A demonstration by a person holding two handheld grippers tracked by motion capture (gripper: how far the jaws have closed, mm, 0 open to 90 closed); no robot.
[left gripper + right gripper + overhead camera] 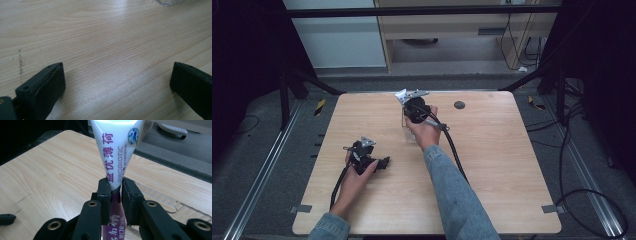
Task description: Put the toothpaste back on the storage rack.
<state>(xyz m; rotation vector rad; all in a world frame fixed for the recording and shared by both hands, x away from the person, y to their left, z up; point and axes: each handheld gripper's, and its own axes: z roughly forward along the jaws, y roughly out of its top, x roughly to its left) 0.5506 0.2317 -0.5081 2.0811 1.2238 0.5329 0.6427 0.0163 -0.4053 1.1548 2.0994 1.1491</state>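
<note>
A white and purple toothpaste tube [117, 152] printed PROBIOTIC stands between the jaws of my right gripper [115, 186], which is shut on its narrow middle. From above, that gripper [414, 107] is at the far middle of the wooden table [492, 165], with the tube's white end [401, 95] sticking out beyond it. A clear plastic container [160, 198] sits on the table just under and behind the tube. My left gripper [384, 162] rests near the table's front left; its jaws stand wide apart over bare wood [117, 80].
A small black round disc [459, 105] lies on the table near the far edge, right of the right gripper. Cables trail from both grippers toward the person. An edge of clear plastic [167, 2] shows at the top of the left gripper view.
</note>
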